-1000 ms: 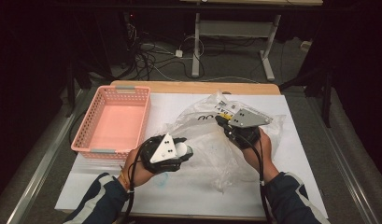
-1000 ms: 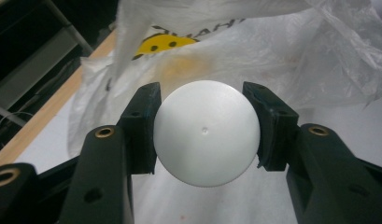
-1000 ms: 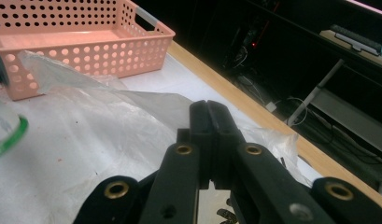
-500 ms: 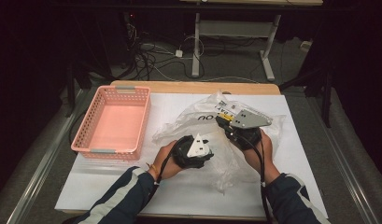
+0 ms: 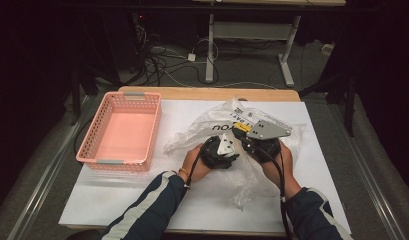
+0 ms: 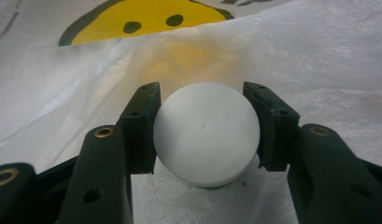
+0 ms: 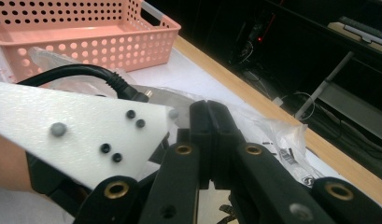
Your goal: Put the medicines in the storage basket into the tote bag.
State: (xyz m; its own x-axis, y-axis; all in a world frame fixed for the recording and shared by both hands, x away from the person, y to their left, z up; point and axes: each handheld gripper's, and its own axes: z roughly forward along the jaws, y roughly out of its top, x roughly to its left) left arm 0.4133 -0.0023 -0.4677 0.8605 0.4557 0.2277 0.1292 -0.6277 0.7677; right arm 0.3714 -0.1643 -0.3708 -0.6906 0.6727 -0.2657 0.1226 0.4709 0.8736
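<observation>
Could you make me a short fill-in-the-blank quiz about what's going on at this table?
1. The left hand-held gripper has a round ____ ball between its jaws.
2. The basket at the table's left is ____ in colour.
3. The right hand-held gripper has its jaws ____.
4. Both hands work at a crinkled plastic ____.

Missing words: white; pink; shut; bag
</observation>
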